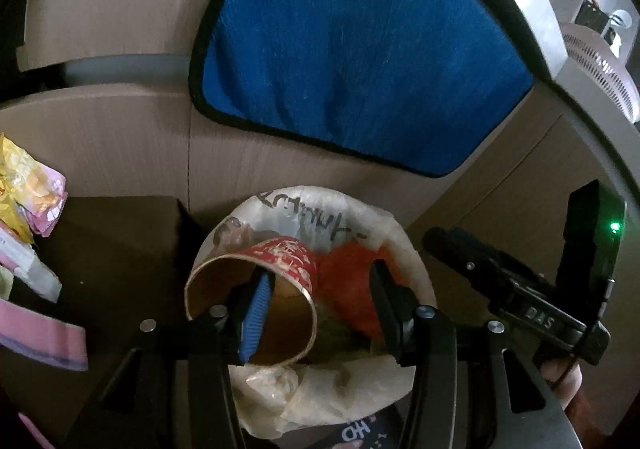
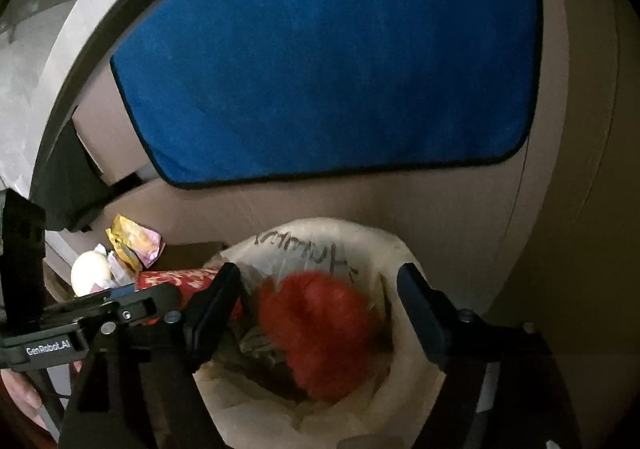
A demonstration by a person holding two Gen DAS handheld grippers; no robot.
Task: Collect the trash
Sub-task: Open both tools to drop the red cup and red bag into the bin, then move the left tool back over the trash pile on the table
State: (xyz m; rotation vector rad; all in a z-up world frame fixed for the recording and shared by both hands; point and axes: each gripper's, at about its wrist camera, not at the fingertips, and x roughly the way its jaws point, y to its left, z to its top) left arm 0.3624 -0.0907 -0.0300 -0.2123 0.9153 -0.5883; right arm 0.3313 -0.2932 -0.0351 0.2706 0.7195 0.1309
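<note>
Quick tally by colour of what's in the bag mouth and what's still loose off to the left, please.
Red, in the white bag: 2, the paper cup and a fuzzy red lump.
Yellow-and-pink, loose on the left: 1 crumpled wrapper.
Cream-white, loose: 1 round object.
Pink, loose: 1 flat piece.
Total: 5. More scraps lie there, too blurred to count.

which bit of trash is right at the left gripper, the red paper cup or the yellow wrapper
The red paper cup: it lies on its side over the bag, one finger of the open left gripper inside its mouth. The yellow wrapper sits off aside.
</note>
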